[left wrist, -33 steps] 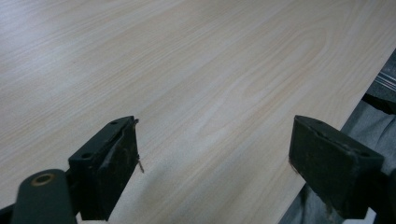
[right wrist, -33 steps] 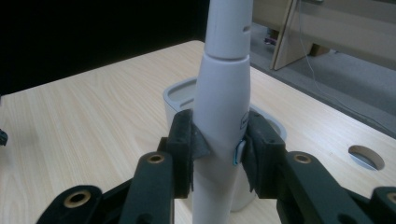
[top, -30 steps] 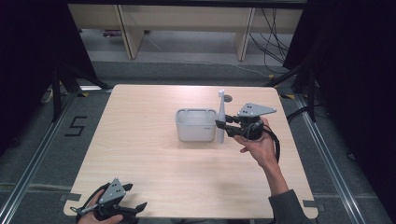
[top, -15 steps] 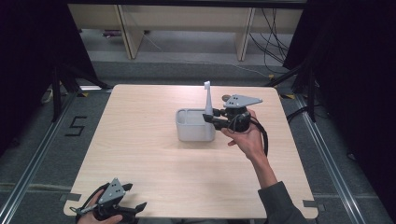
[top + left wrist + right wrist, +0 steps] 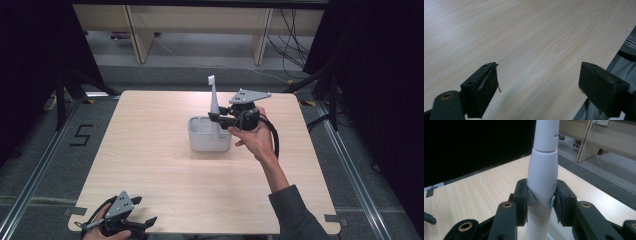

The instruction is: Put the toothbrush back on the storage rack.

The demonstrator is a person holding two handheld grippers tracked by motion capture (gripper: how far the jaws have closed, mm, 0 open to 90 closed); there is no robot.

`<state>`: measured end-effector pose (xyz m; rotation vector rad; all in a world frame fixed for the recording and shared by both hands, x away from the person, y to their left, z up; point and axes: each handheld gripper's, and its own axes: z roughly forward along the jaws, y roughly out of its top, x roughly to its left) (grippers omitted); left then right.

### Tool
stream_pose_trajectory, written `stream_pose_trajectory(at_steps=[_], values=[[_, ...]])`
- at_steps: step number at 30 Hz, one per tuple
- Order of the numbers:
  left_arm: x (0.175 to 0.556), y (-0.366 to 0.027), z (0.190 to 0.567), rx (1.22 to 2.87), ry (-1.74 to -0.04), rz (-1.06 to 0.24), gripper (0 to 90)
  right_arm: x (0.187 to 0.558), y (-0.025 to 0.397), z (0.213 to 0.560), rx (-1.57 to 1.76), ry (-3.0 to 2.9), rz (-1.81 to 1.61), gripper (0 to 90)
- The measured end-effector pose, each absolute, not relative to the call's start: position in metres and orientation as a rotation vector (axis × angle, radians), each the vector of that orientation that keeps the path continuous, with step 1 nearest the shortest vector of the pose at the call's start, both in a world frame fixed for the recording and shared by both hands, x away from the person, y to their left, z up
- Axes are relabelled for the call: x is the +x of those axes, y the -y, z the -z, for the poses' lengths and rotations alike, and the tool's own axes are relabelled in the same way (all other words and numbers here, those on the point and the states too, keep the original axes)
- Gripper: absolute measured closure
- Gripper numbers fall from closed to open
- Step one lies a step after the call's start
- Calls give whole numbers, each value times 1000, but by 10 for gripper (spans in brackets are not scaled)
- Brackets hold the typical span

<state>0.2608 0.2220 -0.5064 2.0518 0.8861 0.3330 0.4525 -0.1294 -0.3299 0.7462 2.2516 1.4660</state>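
Observation:
A white electric toothbrush (image 5: 214, 105) stands upright with its lower end over the grey rectangular holder (image 5: 200, 142) in the middle of the table. My right gripper (image 5: 216, 118) is shut on its handle, and in the right gripper view the white toothbrush body (image 5: 543, 177) sits squeezed between the two black pads (image 5: 522, 200). Whether the toothbrush's bottom touches the holder's floor is hidden. My left gripper (image 5: 150, 221) rests at the table's near left corner, held by a hand. Its jaws stand wide apart over bare wood, its fingers (image 5: 482, 86) holding nothing.
The light wooden table (image 5: 150, 165) has its near edge just by the left gripper. A wooden bench (image 5: 200, 20) and cables lie on the floor beyond the far edge. A floor marking "5" (image 5: 80, 135) lies left of the table.
My right gripper has carried the toothbrush leftward, from the holder's right side to over the holder. The left gripper has stayed still.

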Motion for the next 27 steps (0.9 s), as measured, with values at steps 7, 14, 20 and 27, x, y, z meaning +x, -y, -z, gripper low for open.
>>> stream_pose_trajectory(at_steps=[7, 14, 20, 27], values=[[261, -224, 505, 2080, -871, -336, 151, 463, 122, 323, 759, -2271, -1461, 669], [261, -224, 505, 2078, -869, -342, 151, 472, 121, 325, 784, -2250, -1463, 669], [261, -224, 505, 2083, -870, -338, 151, 482, 122, 331, 820, -2244, -1459, 669], [261, -224, 505, 2085, -872, -338, 151, 492, 119, 337, 833, -2226, -1448, 668]])
